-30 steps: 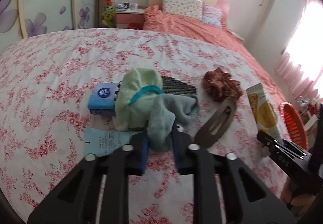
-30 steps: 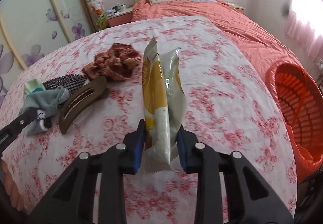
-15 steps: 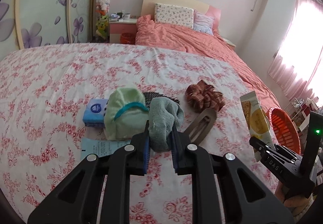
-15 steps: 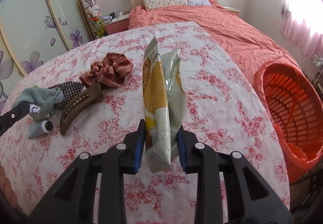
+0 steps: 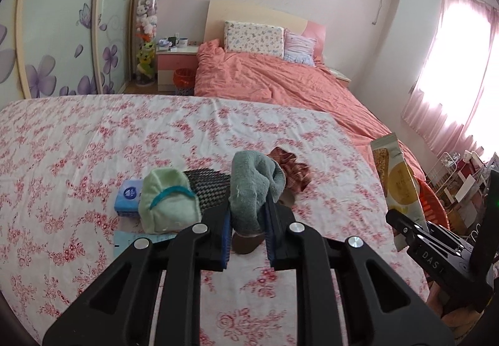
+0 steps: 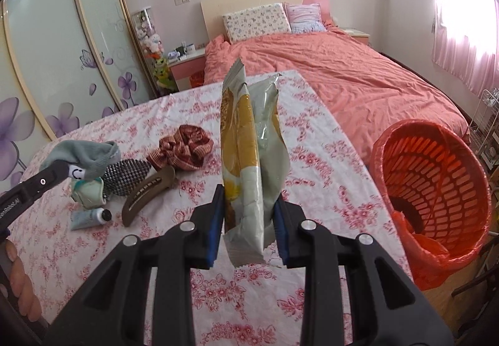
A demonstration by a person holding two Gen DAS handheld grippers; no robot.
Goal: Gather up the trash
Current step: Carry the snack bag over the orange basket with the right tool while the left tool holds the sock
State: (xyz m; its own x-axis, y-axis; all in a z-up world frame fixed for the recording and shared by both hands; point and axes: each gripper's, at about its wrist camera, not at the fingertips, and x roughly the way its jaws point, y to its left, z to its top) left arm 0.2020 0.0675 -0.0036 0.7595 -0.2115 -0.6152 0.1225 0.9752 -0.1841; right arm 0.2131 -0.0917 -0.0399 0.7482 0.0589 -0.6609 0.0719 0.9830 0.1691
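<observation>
Left wrist view, left to right. Floral cotton sheet (image 5: 78,143), white with a red print, slightly wrinkled, fills the left and centre of the frame. Centre-left on it: small blue tissue pack (image 5: 127,197), glossy and rectangular, touching a pale green terry sock (image 5: 168,202), rounded lump with a teal band. Behind the sock, a black bristled brush head (image 5: 209,187), oval and studded. Frame centre: left gripper (image 5: 248,232), blue pads clenched on a grey-green sock (image 5: 254,187), fuzzy knit, bunched and lifted off the sheet. Behind it a rust striped scrunchie (image 5: 296,173), ruffled fabric, partly hidden.

Right wrist view, left to right. Lower left: small pale blue tube (image 6: 89,217) with a black cap, lying flat. Beside it a brown plastic hair clip (image 6: 146,194), long, curved and slotted. Frame centre: right gripper (image 6: 248,226) grasping the snack wrapper (image 6: 249,158), the trash item; crinkled foil-plastic, yellow and white, held upright above the sheet, lower end pinched between the blue pads. Wrapper looks empty, but the fold hides the inside, so not certain. Right edge: orange plastic basket (image 6: 436,158), round, slotted lattice wall, lined with a thin orange bag, standing just off the bed edge, well apart from the wrapper.
</observation>
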